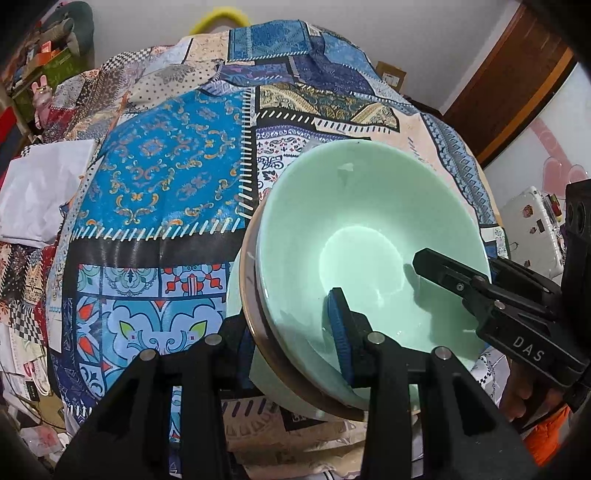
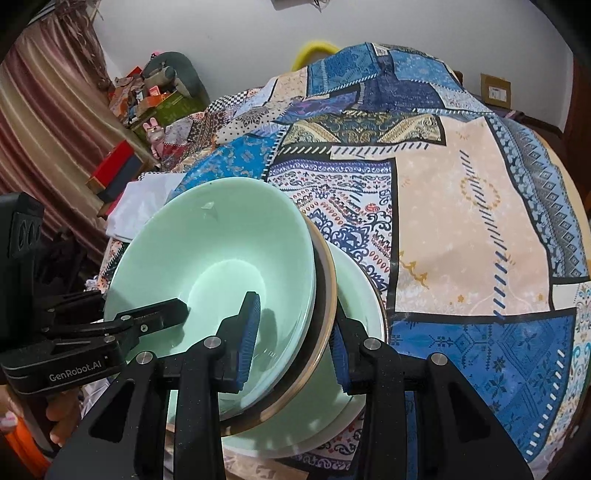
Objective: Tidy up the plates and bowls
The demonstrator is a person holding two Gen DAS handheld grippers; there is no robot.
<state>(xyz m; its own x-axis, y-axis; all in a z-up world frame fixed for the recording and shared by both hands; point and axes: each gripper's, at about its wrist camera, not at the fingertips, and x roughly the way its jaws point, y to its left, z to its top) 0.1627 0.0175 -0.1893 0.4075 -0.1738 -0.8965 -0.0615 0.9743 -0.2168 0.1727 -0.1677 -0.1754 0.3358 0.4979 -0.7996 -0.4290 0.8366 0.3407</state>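
A stack of nested bowls point(image 1: 369, 206) point(image 2: 221, 236) hangs tilted over the patchwork tablecloth point(image 1: 159, 173) point(image 2: 461, 221). The top bowl is mint green, a brown-rimmed bowl point(image 2: 327, 295) lies under it, and a pale green bowl point(image 2: 354, 288) is lowest. My left gripper point(image 1: 291, 325) is shut on the stack's near rim, one blue pad point(image 1: 338, 332) inside and the other finger hidden behind the bowls. My right gripper point(image 2: 295, 321) clamps the opposite rim, with a pad point(image 2: 247, 339) inside and another outside. Each gripper shows in the other's view: right gripper point(image 1: 443, 273), left gripper point(image 2: 159, 317).
White paper point(image 1: 44, 184) point(image 2: 144, 199) lies at the cloth's left edge, with boxes and toys point(image 2: 147, 103) piled beyond it. A yellow ring point(image 1: 221, 18) sits at the far edge. A cardboard box point(image 1: 391, 74) and a wooden door point(image 1: 517, 81) stand at the back right.
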